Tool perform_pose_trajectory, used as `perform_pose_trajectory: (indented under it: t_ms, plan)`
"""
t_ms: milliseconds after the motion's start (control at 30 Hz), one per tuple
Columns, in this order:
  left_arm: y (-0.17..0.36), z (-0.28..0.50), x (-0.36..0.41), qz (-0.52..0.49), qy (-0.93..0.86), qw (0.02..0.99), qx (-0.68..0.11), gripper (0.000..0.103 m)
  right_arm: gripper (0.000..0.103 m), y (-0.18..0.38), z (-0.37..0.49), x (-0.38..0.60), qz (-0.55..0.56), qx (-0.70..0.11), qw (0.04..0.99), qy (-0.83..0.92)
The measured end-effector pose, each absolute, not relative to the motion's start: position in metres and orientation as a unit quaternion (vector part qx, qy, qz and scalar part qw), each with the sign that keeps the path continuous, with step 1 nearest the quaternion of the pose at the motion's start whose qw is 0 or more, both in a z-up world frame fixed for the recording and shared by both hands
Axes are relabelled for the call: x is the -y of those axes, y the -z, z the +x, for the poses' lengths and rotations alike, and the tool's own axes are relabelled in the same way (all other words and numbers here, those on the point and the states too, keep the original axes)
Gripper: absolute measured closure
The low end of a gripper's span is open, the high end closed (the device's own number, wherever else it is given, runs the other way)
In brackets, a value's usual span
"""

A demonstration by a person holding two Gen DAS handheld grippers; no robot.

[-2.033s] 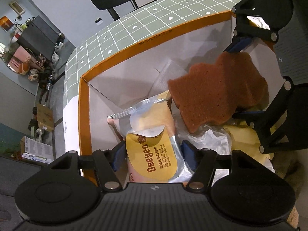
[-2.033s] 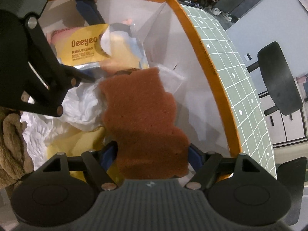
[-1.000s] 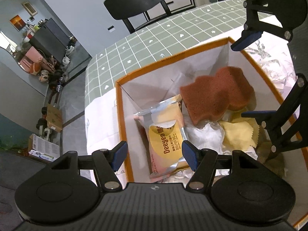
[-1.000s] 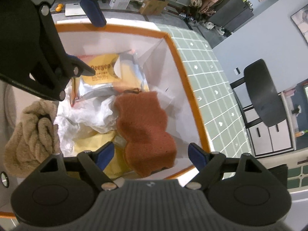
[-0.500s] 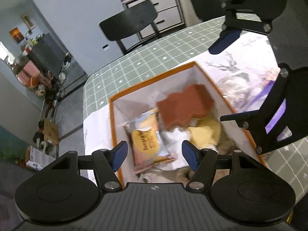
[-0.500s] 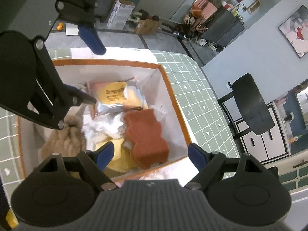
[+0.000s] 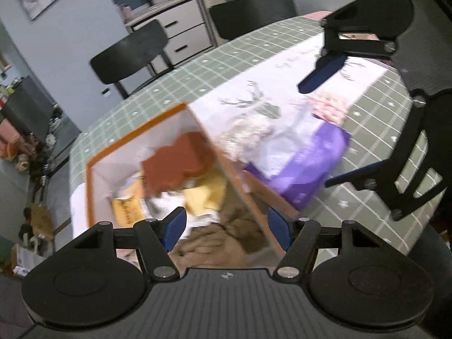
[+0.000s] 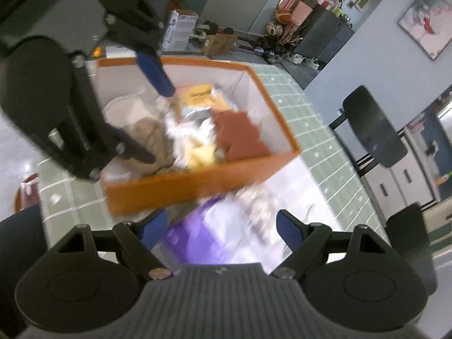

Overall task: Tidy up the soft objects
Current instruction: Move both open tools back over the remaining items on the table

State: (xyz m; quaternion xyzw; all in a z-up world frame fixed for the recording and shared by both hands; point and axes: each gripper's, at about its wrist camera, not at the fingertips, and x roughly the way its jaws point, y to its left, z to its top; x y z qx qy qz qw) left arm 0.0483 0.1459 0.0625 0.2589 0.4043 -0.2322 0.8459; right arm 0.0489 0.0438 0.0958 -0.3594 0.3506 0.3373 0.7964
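An orange-rimmed white box [image 7: 135,138] [image 8: 197,183] on the table holds a brown sponge [image 7: 180,161] [image 8: 240,135], a yellow snack packet [image 7: 125,207] [image 8: 199,96], yellow cloths [image 7: 203,195], white plastic and a beige towel [image 7: 214,243] [image 8: 149,138]. A purple packet [image 7: 305,166] [image 8: 195,240] lies on the table beside the box. My left gripper [image 7: 226,226] is open and empty above the box's near end. My right gripper [image 8: 220,227] is open and empty above the purple packet; it also shows in the left wrist view [image 7: 322,130]. Both views are blurred.
The table has a green checked cloth [image 7: 175,73] and a white runner with a deer print [image 7: 254,104]. Black chairs [image 7: 132,53] [image 8: 373,130] stand at the far side. A crumpled clear bag [image 7: 248,130] lies next to the purple packet.
Both grippers let go of the snack packet and the sponge in the box, opened, and rose away. The views now swing toward the purple packet beside the box.
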Motion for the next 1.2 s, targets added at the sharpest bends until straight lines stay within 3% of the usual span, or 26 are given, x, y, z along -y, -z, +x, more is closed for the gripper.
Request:
perform_pose_trajectory:
  t_ms: [300, 733, 1200]
  plan:
    - [-0.04, 0.024, -0.09, 0.284, 0.295, 0.816, -0.407, 0.025, 0.02, -0.059, 0.012, 0.039, -0.286, -0.385, 0.812, -0.333]
    - [-0.001, 0.024, 0.042, 0.321, 0.394, 0.756, -0.414, 0.024, 0.02, -0.011, 0.035, 0.153, -0.193, -0.435, 0.85, -0.226]
    - [0.004, 0.099, 0.125, 0.312, 0.414, 0.743, -0.423, 0.024, 0.02, 0.03, 0.046, 0.234, -0.149, -0.483, 0.847, -0.166]
